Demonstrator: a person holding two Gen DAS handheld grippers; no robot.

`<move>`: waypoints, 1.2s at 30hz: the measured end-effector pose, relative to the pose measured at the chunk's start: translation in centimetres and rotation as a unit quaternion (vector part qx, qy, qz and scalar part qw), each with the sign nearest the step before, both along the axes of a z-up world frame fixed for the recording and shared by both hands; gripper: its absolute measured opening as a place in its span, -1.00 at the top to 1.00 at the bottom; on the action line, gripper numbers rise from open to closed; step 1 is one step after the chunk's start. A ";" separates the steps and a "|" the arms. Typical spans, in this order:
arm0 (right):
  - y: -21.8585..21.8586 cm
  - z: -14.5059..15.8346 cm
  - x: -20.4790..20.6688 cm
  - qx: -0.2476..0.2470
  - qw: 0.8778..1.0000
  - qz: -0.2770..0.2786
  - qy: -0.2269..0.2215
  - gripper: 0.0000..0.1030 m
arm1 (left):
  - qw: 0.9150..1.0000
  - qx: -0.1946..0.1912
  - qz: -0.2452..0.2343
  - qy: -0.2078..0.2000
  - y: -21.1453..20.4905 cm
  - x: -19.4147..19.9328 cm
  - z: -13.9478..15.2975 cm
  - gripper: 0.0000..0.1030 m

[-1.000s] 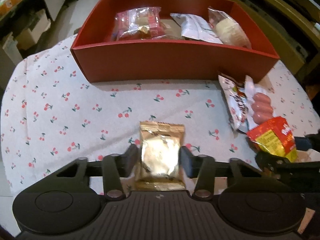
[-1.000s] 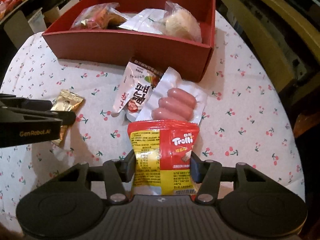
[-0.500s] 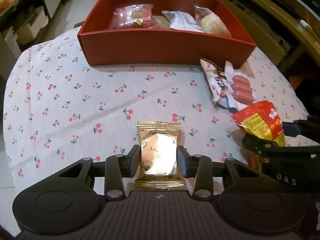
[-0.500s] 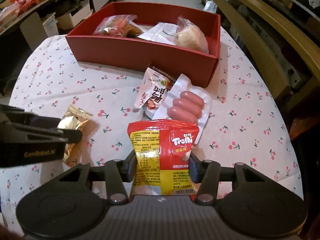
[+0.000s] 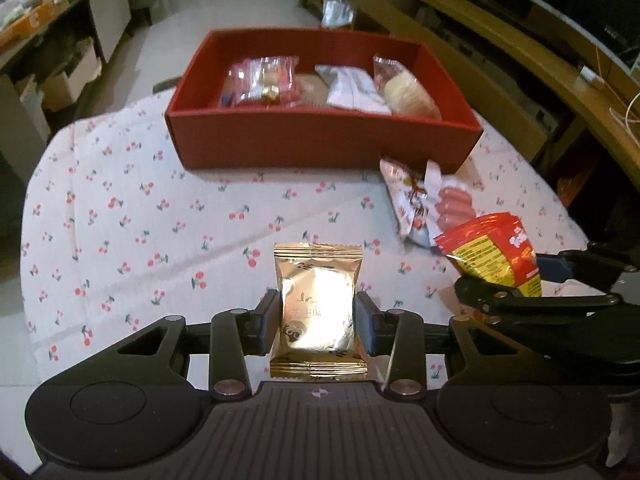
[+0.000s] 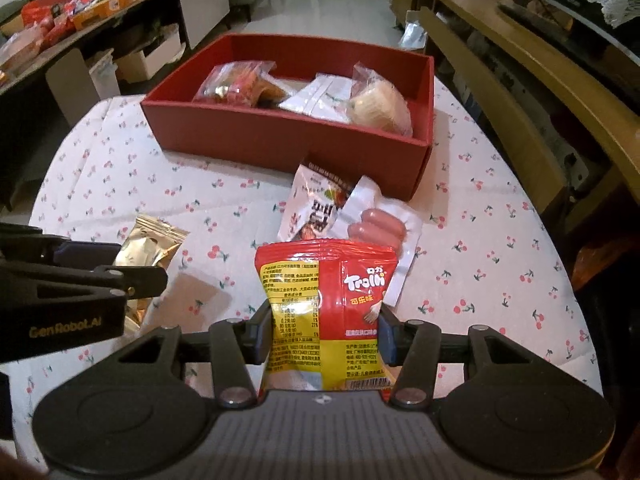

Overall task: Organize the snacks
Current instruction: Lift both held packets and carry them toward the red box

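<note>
A cherry-print cloth is covering the rounded bench (image 5: 120, 216), with wooden shelving running along its right side. Both grippers are lifting higher above the cloth than a second ago. The left gripper's (image 5: 317, 322) fingers are clamping a glossy gold foil packet (image 5: 318, 308); the right gripper's (image 6: 323, 330) are pinching a crinkled red-and-yellow gummy bag (image 6: 326, 312), short of the red cardboard box (image 6: 280, 136).

Pale tiled floor (image 6: 320, 8) runs off past the table (image 6: 500, 240), which wears a white cherry-print cloth. Curved wooden bench (image 6: 500, 92) hugs the table's right side, cluttered shelf (image 6: 80, 12) and white cabinet (image 6: 204, 4) sit left. Dim, warm light.
</note>
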State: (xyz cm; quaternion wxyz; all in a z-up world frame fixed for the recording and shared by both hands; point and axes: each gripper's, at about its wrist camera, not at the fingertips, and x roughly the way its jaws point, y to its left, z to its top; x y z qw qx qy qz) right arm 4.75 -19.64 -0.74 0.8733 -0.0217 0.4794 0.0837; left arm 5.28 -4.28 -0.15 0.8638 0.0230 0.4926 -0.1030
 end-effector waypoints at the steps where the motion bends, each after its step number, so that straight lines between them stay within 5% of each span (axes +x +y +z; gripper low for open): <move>1: 0.0 0.2 0.0 0.002 1.000 -0.002 -0.004 -0.24 | 1.000 0.001 -0.001 -0.005 -0.1 0.0 0.3 0.07; 25: -1.7 5.0 2.8 0.057 0.994 -0.048 -0.080 -0.24 | 0.995 -0.003 -0.003 -0.095 -2.0 2.2 4.5 0.09; 36: -2.5 7.2 8.2 0.075 0.988 -0.065 -0.115 -0.24 | 0.990 0.003 0.002 -0.139 -2.9 7.2 7.0 0.10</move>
